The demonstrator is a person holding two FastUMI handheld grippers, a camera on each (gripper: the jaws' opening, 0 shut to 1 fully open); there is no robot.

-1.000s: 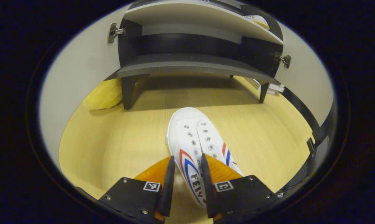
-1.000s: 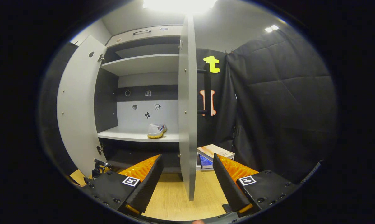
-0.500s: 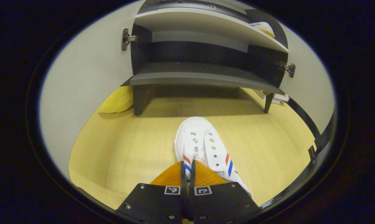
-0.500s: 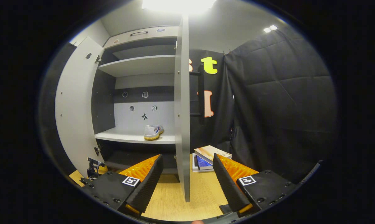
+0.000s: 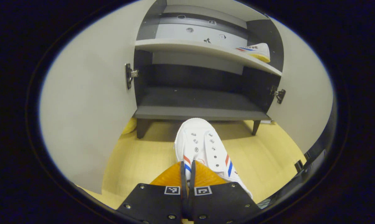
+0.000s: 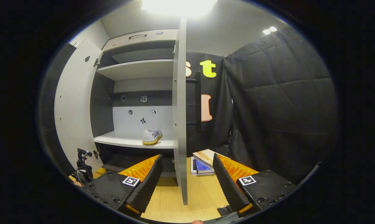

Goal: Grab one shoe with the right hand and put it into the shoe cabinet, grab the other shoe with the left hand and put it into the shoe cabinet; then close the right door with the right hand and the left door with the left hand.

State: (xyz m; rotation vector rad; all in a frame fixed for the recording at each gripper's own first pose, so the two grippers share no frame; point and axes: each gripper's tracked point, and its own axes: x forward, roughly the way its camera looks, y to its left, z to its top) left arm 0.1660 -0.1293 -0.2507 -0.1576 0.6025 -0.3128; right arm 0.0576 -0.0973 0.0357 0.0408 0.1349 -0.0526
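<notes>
A white shoe (image 5: 203, 149) is pinched at its heel edge by the left gripper (image 5: 187, 174), toe pointing at the open shoe cabinet (image 5: 203, 102); the other shoe (image 6: 151, 137) sits on a shelf (image 6: 128, 141); the right gripper (image 6: 187, 177) hangs spread by the right door (image 6: 179, 124), holding nothing.

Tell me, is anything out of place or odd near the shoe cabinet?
Nothing looks damaged or spilled. Some books lie stacked on the floor beside the open right door, and something yellow sits behind the left door. The left tongs pinch the second shoe; the first shoe sits on the shelf.
</notes>
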